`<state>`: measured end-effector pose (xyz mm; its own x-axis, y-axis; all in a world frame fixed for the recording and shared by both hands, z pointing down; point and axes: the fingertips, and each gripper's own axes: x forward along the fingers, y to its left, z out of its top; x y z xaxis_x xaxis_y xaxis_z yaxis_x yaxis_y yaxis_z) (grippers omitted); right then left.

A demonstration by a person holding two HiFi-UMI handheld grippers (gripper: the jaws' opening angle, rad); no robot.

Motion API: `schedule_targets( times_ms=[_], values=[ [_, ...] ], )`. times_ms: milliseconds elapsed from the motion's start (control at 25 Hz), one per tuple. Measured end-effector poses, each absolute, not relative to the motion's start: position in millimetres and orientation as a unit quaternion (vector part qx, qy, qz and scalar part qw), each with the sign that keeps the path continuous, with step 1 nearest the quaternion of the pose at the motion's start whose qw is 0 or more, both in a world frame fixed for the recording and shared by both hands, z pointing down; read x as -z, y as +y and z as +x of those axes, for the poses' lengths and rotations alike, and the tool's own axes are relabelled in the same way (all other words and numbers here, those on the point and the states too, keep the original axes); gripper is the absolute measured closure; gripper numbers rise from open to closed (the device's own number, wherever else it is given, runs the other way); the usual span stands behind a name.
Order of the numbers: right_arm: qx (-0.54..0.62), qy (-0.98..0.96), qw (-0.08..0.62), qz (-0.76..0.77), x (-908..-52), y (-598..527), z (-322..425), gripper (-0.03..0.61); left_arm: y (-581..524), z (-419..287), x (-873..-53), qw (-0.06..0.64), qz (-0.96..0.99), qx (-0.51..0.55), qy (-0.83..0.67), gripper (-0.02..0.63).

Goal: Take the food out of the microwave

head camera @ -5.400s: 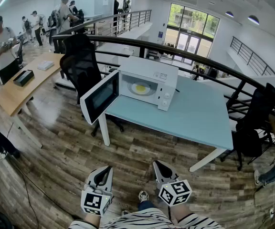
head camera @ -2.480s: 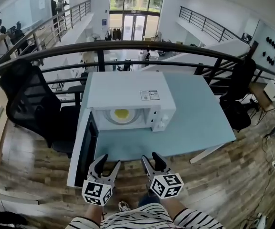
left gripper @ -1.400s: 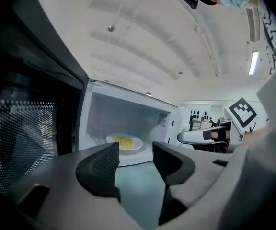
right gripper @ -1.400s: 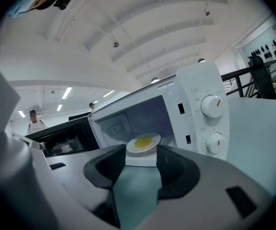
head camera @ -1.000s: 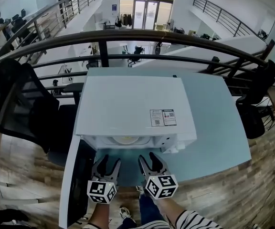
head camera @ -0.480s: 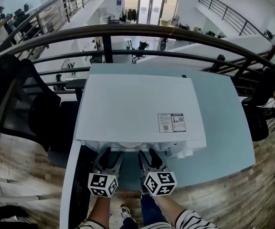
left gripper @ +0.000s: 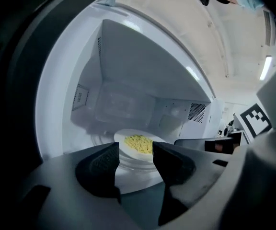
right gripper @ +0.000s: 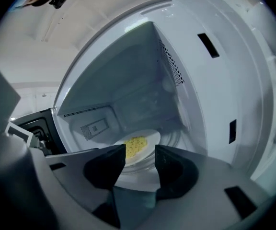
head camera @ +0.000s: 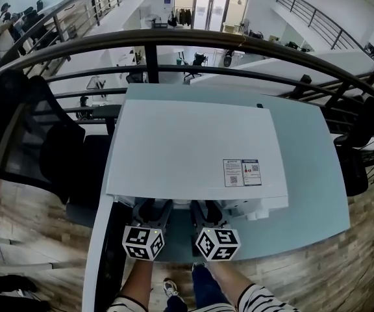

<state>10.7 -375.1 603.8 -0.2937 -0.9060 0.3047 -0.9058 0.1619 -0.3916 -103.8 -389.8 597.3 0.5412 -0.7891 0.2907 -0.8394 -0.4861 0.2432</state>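
Head view: my left hand-held gripper (head camera: 150, 214) and right hand-held gripper (head camera: 204, 214) sit side by side at the mouth of the microwave (head camera: 193, 145) on the counter (head camera: 310, 174). The microwave's top hides the food.

Left gripper view: jaws spread, nothing between them. The plate (left gripper: 128, 153) of yellow food (left gripper: 139, 143) is ahead inside the cavity, a touch right.

Right gripper view: jaws spread, empty. The plate is ahead, a touch left.

The plate is round with no long axis. It lies between both grippers' lines, neither clearly nearer, so I judge I go in from both sides.
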Motion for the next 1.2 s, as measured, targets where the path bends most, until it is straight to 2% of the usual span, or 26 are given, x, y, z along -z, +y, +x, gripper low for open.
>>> schedule_targets(
  times_ms=[720,1200],
  values=[
    [0.263,0.749,-0.046,-0.606,-616,-401,10,0.383,-403,-84,-610,0.251,0.851,-0.088,-0.453,0.38],
    [0.275,0.761,-0.007,-0.588,-606,-391,12,0.39,-391,-84,-603,0.262,0.854,-0.059,-0.446,0.38]
  ],
)
